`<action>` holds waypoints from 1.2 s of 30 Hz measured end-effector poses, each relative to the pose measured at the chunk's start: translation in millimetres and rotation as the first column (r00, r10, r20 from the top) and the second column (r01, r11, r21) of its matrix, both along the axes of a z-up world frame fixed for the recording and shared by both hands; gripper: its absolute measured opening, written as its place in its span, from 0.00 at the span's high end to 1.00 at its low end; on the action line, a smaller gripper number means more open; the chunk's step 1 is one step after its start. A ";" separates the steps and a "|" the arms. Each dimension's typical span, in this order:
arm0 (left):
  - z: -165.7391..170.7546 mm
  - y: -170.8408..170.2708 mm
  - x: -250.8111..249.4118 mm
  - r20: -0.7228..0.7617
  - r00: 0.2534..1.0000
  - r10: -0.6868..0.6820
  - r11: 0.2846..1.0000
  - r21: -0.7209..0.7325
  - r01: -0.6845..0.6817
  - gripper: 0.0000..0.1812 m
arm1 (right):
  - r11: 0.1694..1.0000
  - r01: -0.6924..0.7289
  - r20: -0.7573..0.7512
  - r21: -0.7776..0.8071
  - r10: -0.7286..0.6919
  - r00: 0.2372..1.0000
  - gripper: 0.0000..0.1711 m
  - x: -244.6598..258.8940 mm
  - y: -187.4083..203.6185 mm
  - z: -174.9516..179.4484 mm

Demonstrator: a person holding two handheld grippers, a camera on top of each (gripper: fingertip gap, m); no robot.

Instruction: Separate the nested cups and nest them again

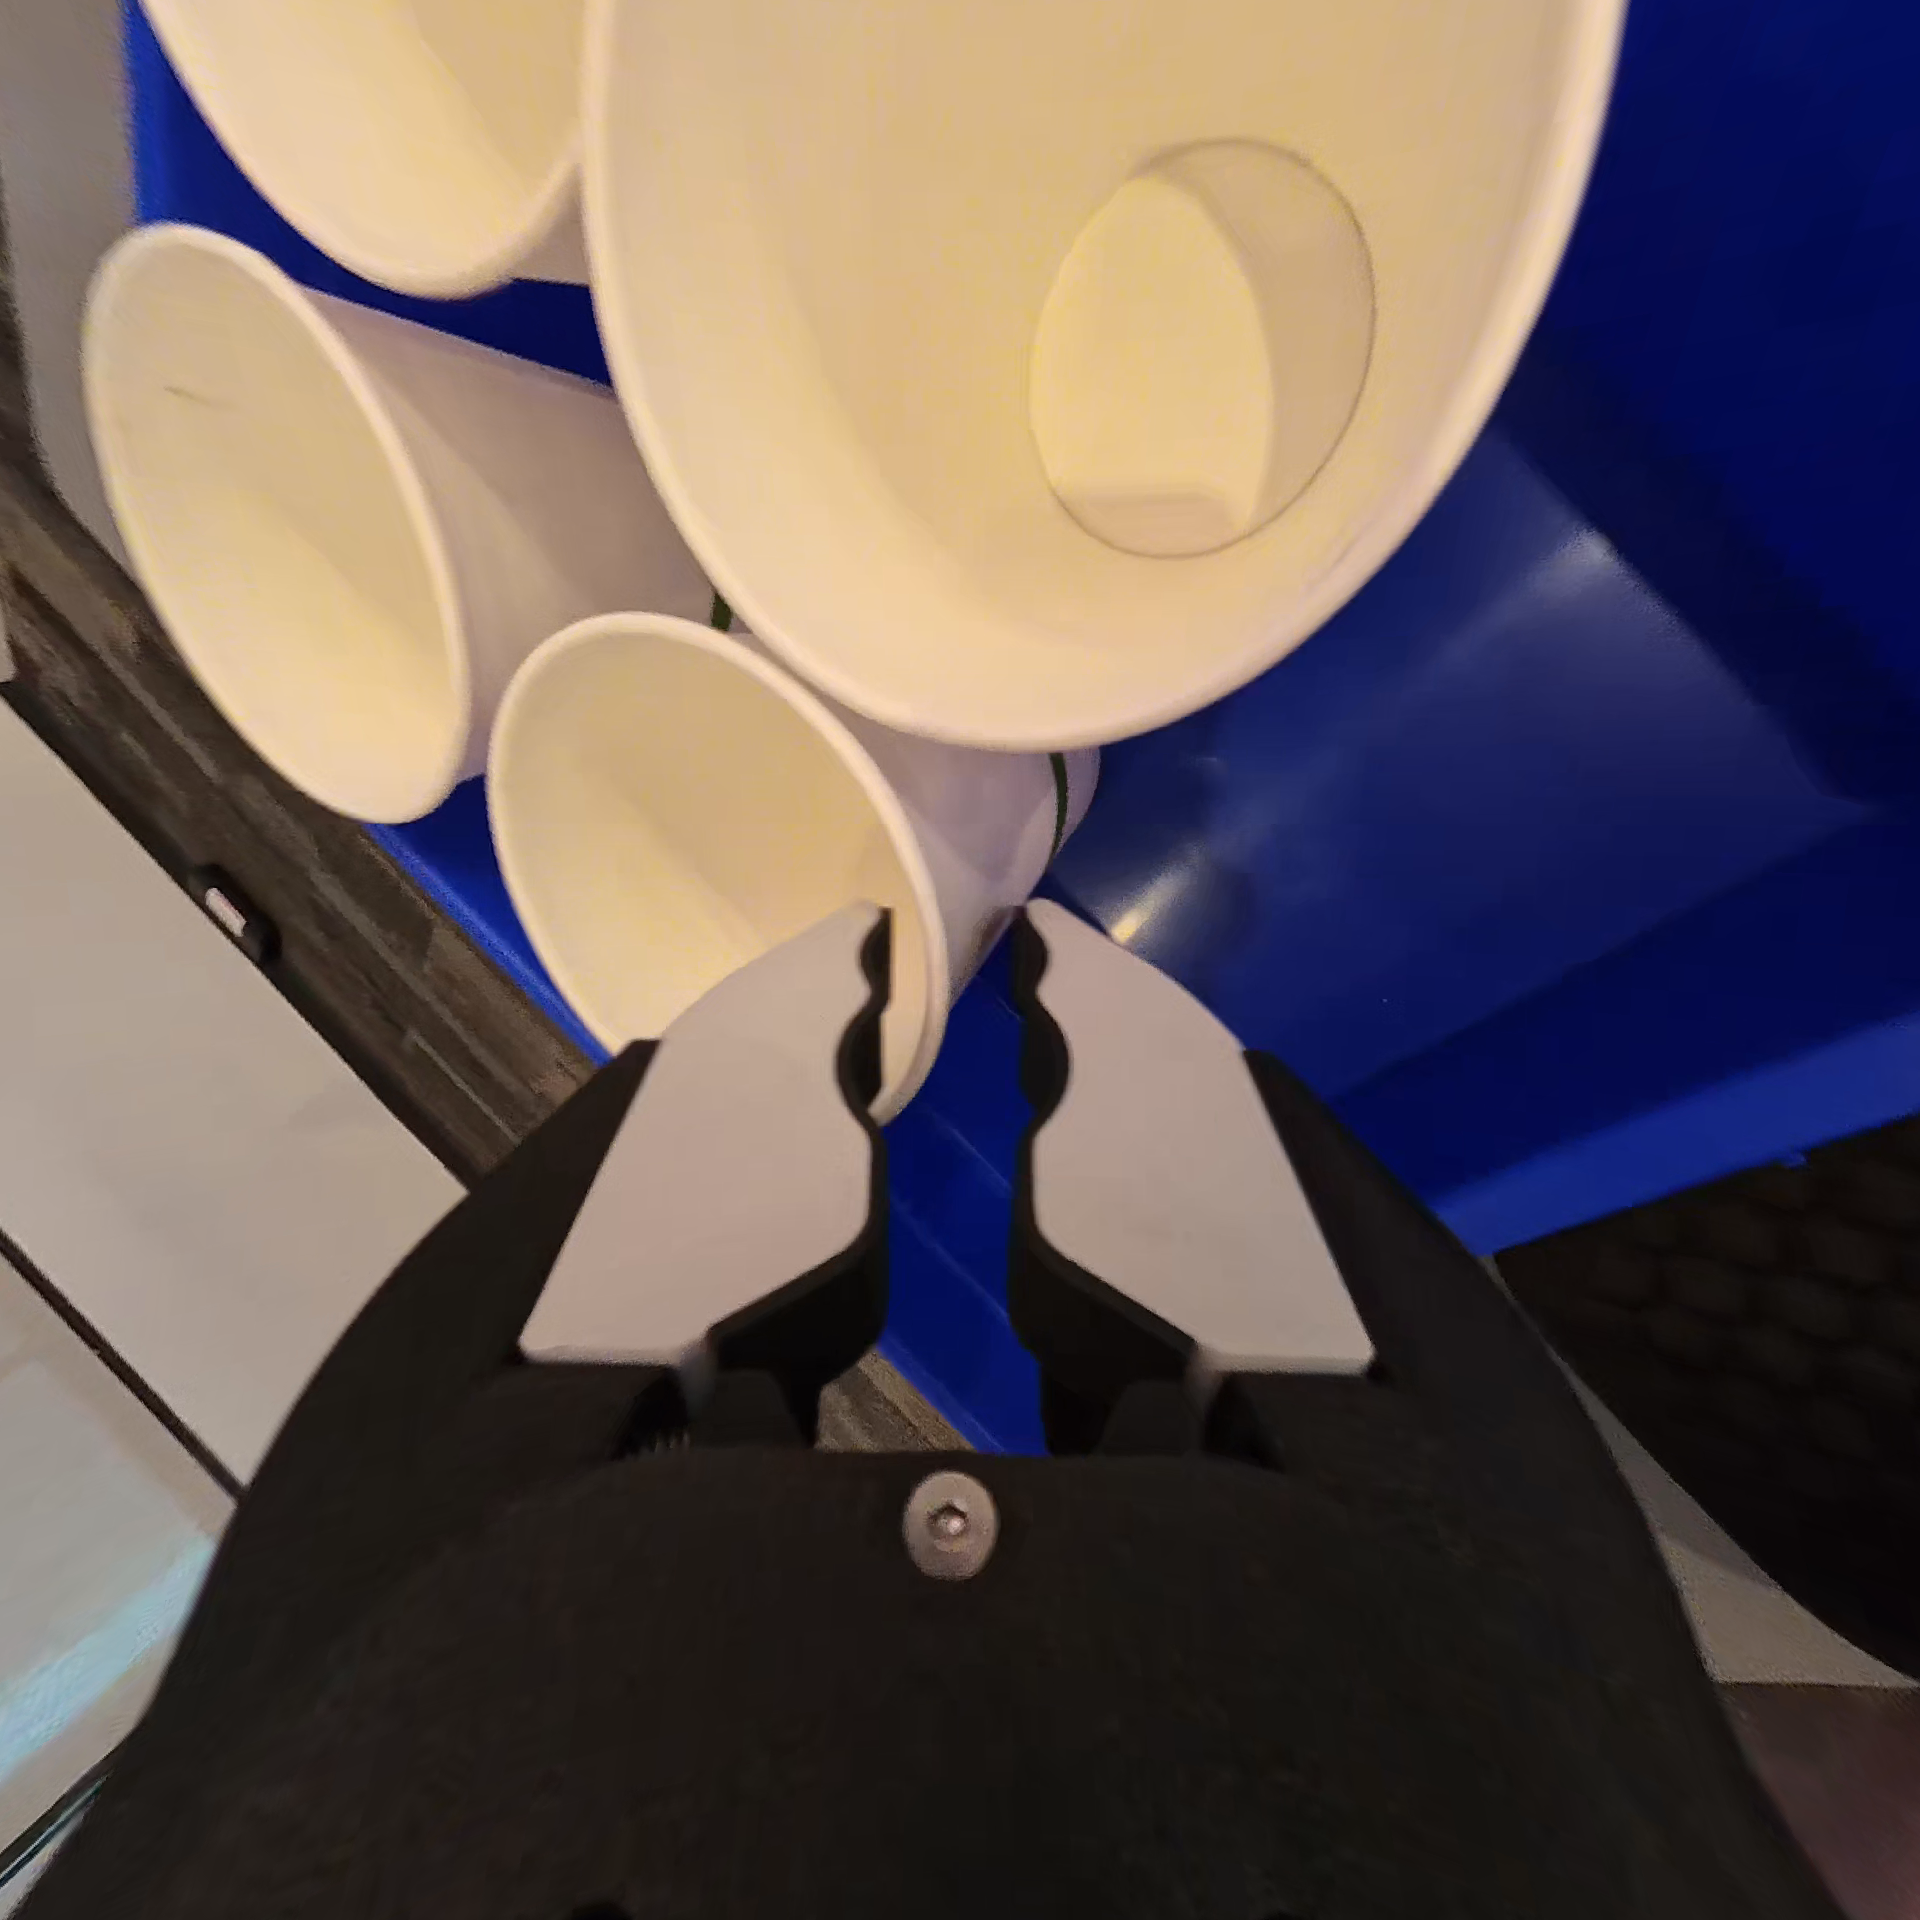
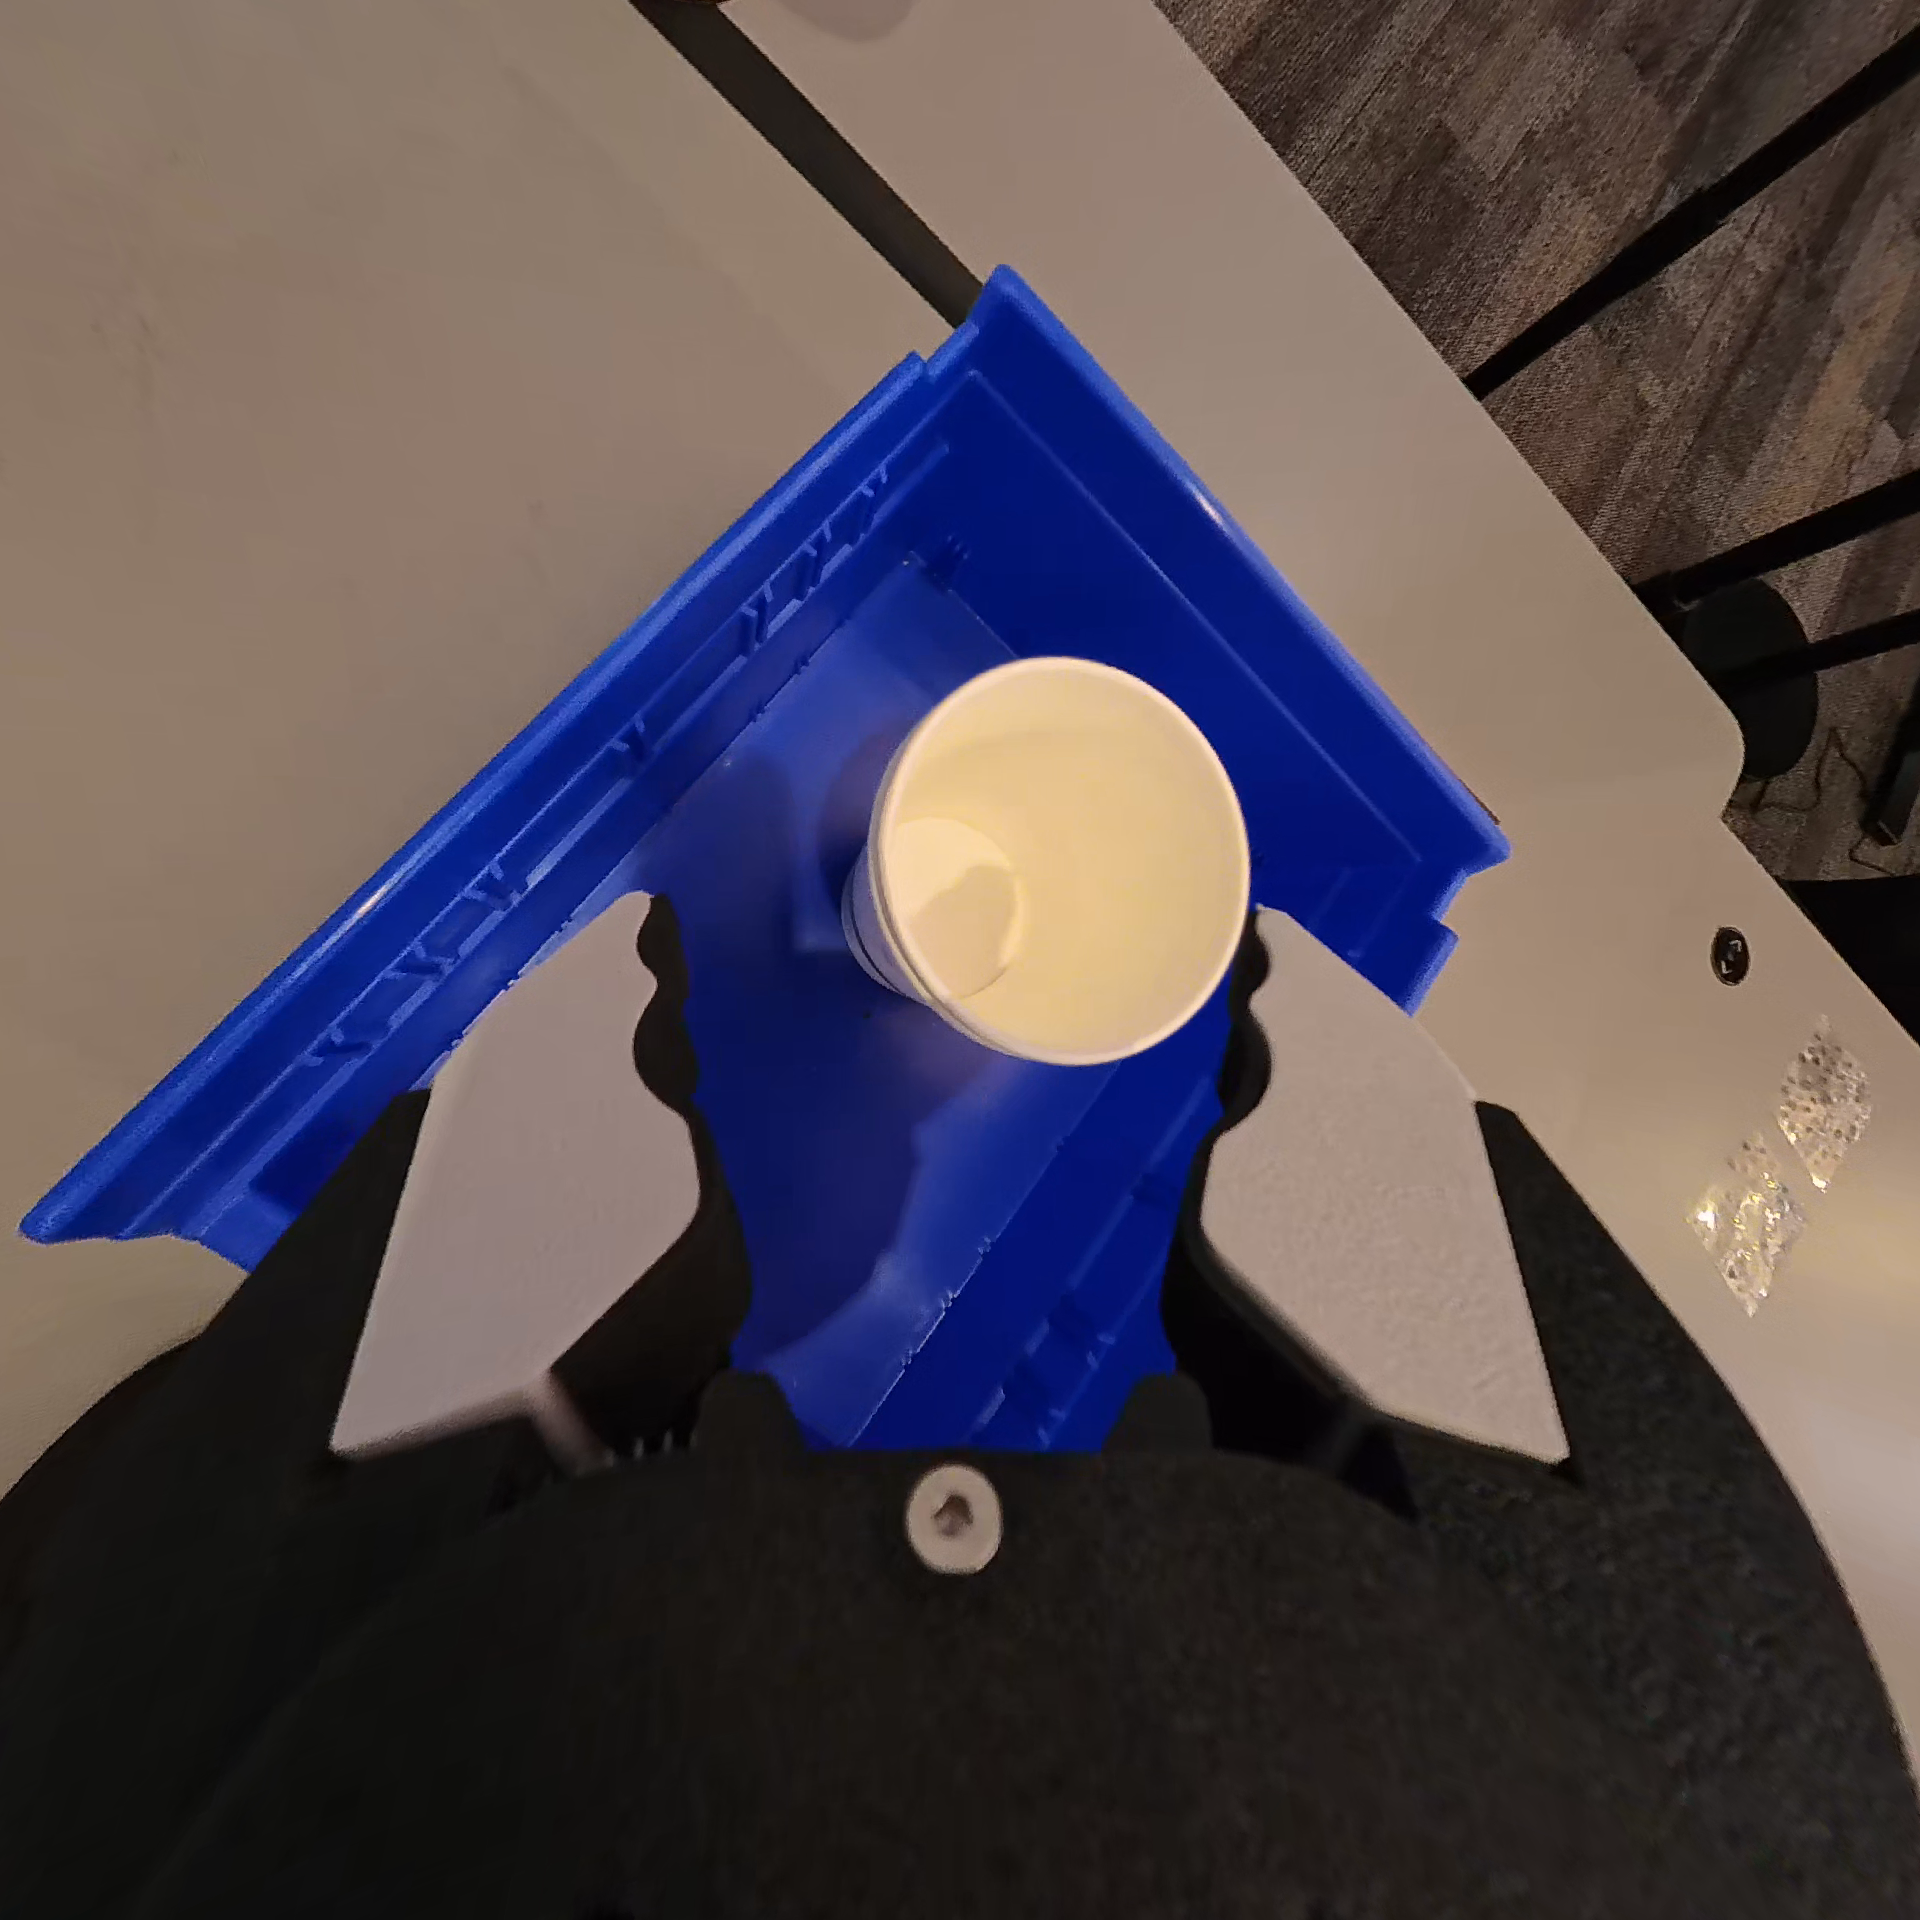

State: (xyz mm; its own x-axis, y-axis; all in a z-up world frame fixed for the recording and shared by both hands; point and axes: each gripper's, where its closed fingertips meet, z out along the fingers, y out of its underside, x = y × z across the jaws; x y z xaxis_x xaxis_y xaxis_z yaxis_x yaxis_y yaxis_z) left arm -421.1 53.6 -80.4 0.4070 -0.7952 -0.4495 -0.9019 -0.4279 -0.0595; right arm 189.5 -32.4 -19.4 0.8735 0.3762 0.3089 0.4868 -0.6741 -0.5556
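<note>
In the left wrist view, several white paper cups stand open in a blue bin [image 1: 1455, 831]. The largest-looking cup [image 1: 987, 364] is at upper right, one cup [image 1: 270, 520] at left, another [image 1: 395, 125] at the top. My left gripper [image 1: 954, 909] straddles the rim of the nearest cup [image 1: 707, 831], left finger inside and right finger outside, with the jaws narrowly apart. In the right wrist view, a stack of nested white cups [image 2: 1070, 862] stands in a blue bin [image 2: 1143, 499]. My right gripper [image 2: 956, 914] is wide open above it, its right fingertip near the rim.
The bins sit on a white table [image 2: 364, 364] whose rounded edge runs at right, with grey carpet [image 2: 1558, 208] and black legs beyond. Shiny tape patches [image 2: 1787, 1174] lie on the table. A dark textured object [image 1: 1766, 1351] sits right of the bin in the left wrist view.
</note>
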 end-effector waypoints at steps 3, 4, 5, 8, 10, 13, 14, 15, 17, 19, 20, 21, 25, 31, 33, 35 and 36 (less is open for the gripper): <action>-2.0 -4.0 -1.9 0.016 1.000 0.017 0.999 -0.032 -0.016 0.96 | 1.000 -0.007 -0.001 -0.005 0.007 1.000 0.42 -1.4 0.2 -1.4; -0.9 -6.8 -2.4 0.021 1.000 0.020 0.999 -0.039 -0.019 0.99 | 1.000 -0.008 0.001 -0.007 0.008 1.000 0.42 -1.3 0.2 -1.8; 1.3 -10.0 -4.5 0.018 0.999 0.027 0.999 -0.041 -0.027 1.00 | 1.000 -0.010 0.001 -0.009 0.010 1.000 0.42 -1.6 0.0 -2.1; 14.9 -27.6 -9.5 0.013 0.998 0.059 0.997 -0.052 -0.058 1.00 | 1.000 -0.011 -0.002 -0.008 0.011 1.000 0.43 -2.0 -0.2 -1.5; 34.5 -37.7 -8.9 0.028 0.998 0.064 0.998 0.003 -0.064 1.00 | 1.000 -0.012 -0.001 0.003 0.012 1.000 0.43 -2.8 -0.4 1.8; 77.0 -50.7 1.9 0.076 0.997 0.012 0.984 0.176 -0.025 1.00 | 0.997 -0.040 0.002 0.067 0.040 0.999 0.45 -12.5 0.8 18.1; 91.4 -55.7 9.7 0.097 0.995 -0.028 0.972 0.237 0.004 1.00 | 0.992 -0.064 -0.002 0.107 0.065 0.998 0.45 -20.4 1.6 27.5; 104.5 -61.6 20.2 0.115 0.990 -0.085 0.955 0.292 0.048 1.00 | 0.983 -0.098 -0.006 0.155 0.100 0.995 0.44 -30.6 2.1 38.5; 123.6 -78.2 51.9 0.141 0.955 -0.261 0.907 0.375 0.192 1.00 | 0.943 -0.199 -0.006 0.265 0.208 0.978 0.46 -59.7 0.5 63.5; 133.1 -102.0 94.3 0.167 0.862 -0.480 0.827 0.414 0.380 1.00 | 0.869 -0.329 -0.034 0.370 0.366 0.930 0.46 -102.4 -7.4 88.1; 136.0 -115.1 116.5 0.181 0.794 -0.580 0.774 0.425 0.469 1.00 | 0.819 -0.393 -0.054 0.418 0.454 0.889 0.46 -127.4 -13.5 99.6; 137.4 -128.8 138.2 0.198 0.719 -0.667 0.718 0.429 0.548 1.00 | 0.760 -0.457 -0.068 0.461 0.544 0.836 0.46 -153.6 -21.4 109.6; 128.8 -169.1 205.3 0.211 0.455 -0.865 0.500 0.419 0.758 1.00 | 0.483 -0.699 -0.084 0.528 0.848 0.523 0.44 -254.9 -68.1 120.3; 91.3 -186.7 250.0 0.248 0.333 -0.910 0.398 0.299 0.867 1.00 | 0.384 -0.824 -0.177 0.416 0.923 0.341 0.37 -323.6 -88.3 79.8; 82.7 -189.7 257.2 0.262 0.315 -0.912 0.383 0.271 0.883 1.00 | 0.398 -0.840 -0.207 0.369 0.916 0.343 0.37 -330.5 -83.9 64.6; 76.7 -191.5 261.8 0.269 0.306 -0.913 0.373 0.251 0.893 1.00 | 0.406 -0.851 -0.255 0.333 0.908 0.333 0.37 -336.5 -82.9 52.8; 74.3 -192.2 263.1 0.269 0.303 -0.914 0.369 0.243 0.897 1.00 | 0.413 -0.859 -0.267 0.302 0.902 0.339 0.37 -337.7 -82.0 45.7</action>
State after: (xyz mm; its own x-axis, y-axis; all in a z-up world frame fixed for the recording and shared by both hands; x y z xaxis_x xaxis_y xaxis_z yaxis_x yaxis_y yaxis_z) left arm -157.9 -138.6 -6.1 -0.4456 -0.7409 -0.5026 -0.6382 0.6565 -0.4021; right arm -148.2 -114.4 26.2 0.0911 0.9825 0.1627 0.5317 0.0902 -0.8421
